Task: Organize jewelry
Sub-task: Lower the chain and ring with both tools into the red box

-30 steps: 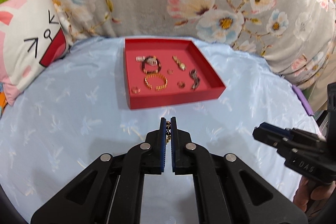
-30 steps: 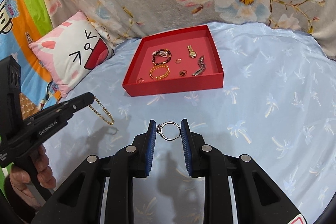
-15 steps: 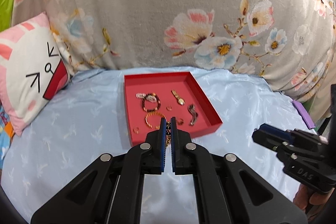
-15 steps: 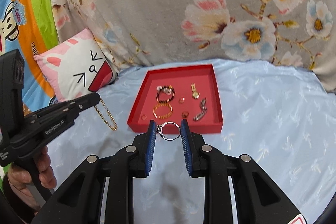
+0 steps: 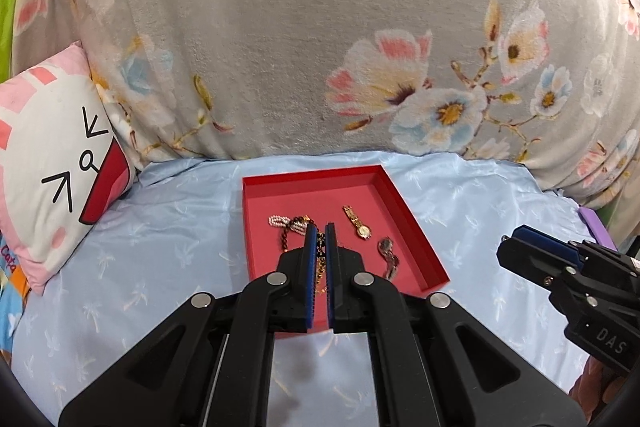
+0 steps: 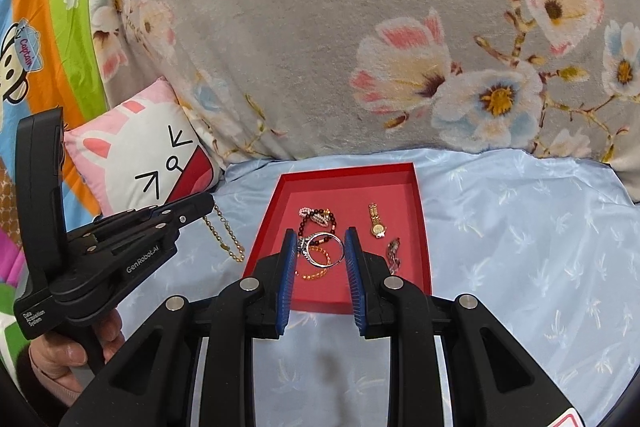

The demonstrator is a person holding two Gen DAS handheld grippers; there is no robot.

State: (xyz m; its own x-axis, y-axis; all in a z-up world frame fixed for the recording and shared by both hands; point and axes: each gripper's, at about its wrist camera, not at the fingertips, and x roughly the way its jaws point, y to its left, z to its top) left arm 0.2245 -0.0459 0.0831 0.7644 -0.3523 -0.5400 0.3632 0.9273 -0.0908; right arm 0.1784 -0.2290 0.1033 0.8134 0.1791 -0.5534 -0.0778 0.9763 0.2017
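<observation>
Red tray [image 6: 422, 219] on the bed: gold watch [image 6: 377, 223] far right, beaded bracelets [image 6: 318, 217] far left, silver piece [image 6: 394, 253] near right. Silver ring [image 6: 322, 247] and gold chain [image 6: 224, 233] held aloft.

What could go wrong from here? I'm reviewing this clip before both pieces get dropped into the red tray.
1. The thin gold chain dangles from the left gripper outside the shallow red tray; it may drape over the wall.
2. The silver ring is pinched only at its edges by the right gripper and could slip or roll on release.
3. Either piece may tangle with the dark beaded bracelet.
</observation>
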